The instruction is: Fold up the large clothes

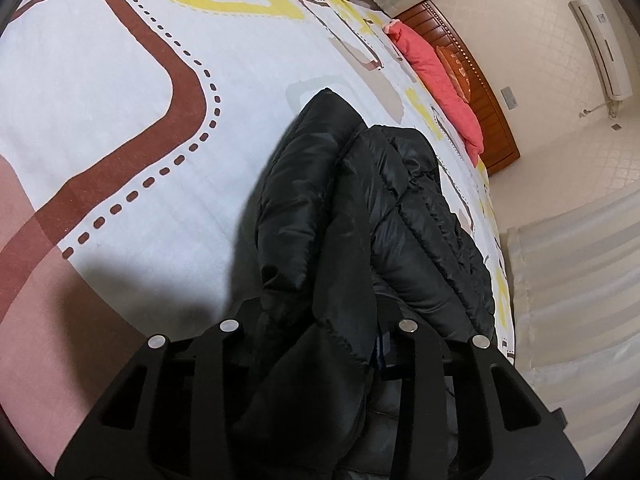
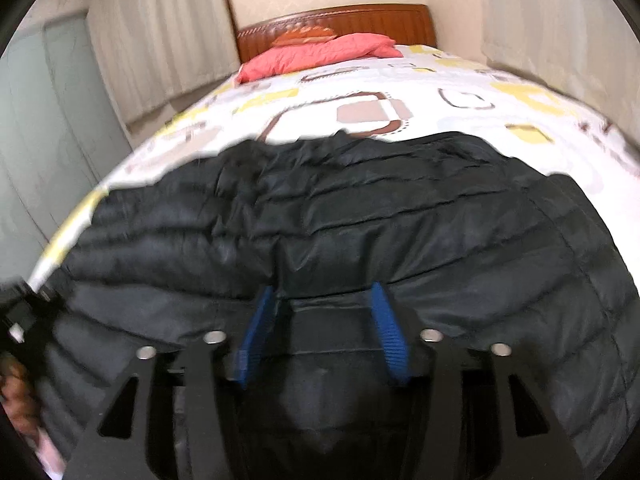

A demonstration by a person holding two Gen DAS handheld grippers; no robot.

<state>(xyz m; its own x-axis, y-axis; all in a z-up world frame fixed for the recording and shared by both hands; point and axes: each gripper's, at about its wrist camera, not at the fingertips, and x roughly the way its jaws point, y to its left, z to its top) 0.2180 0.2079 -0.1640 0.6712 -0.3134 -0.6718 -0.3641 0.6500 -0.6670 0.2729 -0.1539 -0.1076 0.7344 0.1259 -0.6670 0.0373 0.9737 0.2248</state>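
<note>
Patterned white bedding [image 2: 360, 80] carries a black quilted jacket [image 2: 360, 216], bunched toward 12 o'clock. Left fingers [image 1: 316, 320] pinch a jacket fold; right fingers [image 2: 324, 320] stand parted around fabric, grip unclear.

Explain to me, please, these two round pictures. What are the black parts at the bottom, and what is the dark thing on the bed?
There is no robot here: a person holds a two-finger tool in each hand, and each tool carries a wide-angle camera that looks along its fingers. The black parts at the bottom are those fingers. One picture comes from the left gripper, the other from the right gripper. The dark thing is a black puffer jacket lying on a patterned bedsheet, with a pink pillow near the wooden headboard. The left gripper seems to pinch a bunch of the jacket. The right gripper's blue pads stand apart, with jacket fabric between them but not squeezed.
</note>
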